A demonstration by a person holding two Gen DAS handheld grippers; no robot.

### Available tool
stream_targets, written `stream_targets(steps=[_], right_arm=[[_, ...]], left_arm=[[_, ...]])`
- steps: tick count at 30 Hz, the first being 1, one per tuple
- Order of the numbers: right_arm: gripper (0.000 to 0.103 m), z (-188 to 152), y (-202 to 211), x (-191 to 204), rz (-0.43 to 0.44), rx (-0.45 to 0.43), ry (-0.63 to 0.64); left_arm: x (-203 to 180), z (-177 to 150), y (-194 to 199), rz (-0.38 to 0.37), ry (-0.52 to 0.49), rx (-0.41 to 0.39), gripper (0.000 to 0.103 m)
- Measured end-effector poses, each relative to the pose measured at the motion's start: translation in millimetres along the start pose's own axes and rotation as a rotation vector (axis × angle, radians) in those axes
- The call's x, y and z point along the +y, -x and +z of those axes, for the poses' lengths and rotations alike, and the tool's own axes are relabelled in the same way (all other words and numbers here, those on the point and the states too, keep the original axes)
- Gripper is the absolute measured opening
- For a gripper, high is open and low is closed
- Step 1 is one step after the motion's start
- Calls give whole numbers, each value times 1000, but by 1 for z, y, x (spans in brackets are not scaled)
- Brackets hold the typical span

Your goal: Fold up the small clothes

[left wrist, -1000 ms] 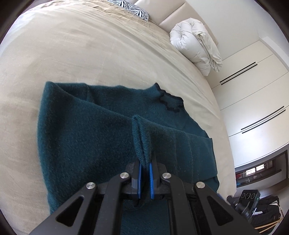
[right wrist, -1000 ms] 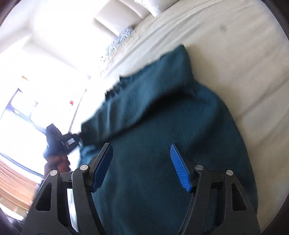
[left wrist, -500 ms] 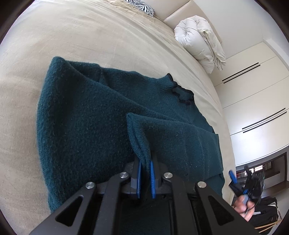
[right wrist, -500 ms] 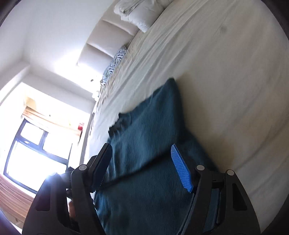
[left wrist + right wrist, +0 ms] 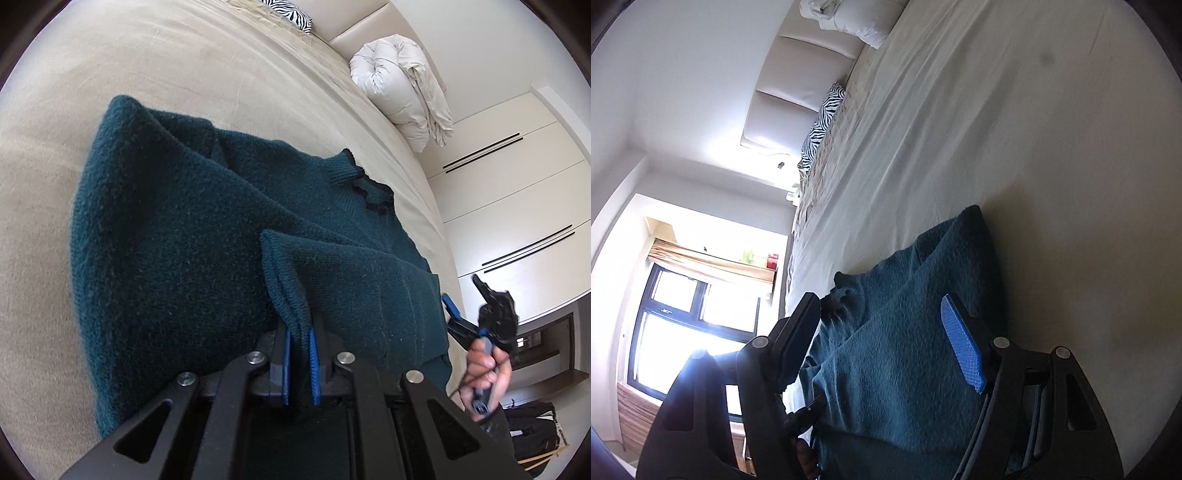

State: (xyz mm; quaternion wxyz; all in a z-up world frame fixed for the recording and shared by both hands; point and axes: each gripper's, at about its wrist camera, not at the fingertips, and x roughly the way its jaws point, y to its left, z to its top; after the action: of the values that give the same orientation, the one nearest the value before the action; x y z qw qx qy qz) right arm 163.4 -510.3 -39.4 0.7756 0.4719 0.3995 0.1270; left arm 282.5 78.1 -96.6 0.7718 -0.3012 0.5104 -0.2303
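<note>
While my left gripper [image 5: 298, 347] pinches the sweater's [image 5: 177, 258] ribbed cuff at bottom middle of the frame, the sweater lies on the bed [image 5: 184, 66], stretching toward the upper right, and my right gripper [image 5: 886, 343] hangs wide open above it.

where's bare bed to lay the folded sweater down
Bare sheet lies between the sweater and the zebra pillow, and left of the sweater. The headboard corner holds the rolled duvet. The left claw grips the hem.
</note>
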Motion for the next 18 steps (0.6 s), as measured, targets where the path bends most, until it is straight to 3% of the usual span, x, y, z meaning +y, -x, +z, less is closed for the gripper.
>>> stream_targets(steps=[5, 18], right_arm=[[67, 3, -16, -18, 1, 71, -32], [67, -71, 27, -20, 16, 140, 76]], left_arm=[[4, 2, 0, -15, 11, 7, 12], [5, 5, 5, -30, 44, 17, 12]])
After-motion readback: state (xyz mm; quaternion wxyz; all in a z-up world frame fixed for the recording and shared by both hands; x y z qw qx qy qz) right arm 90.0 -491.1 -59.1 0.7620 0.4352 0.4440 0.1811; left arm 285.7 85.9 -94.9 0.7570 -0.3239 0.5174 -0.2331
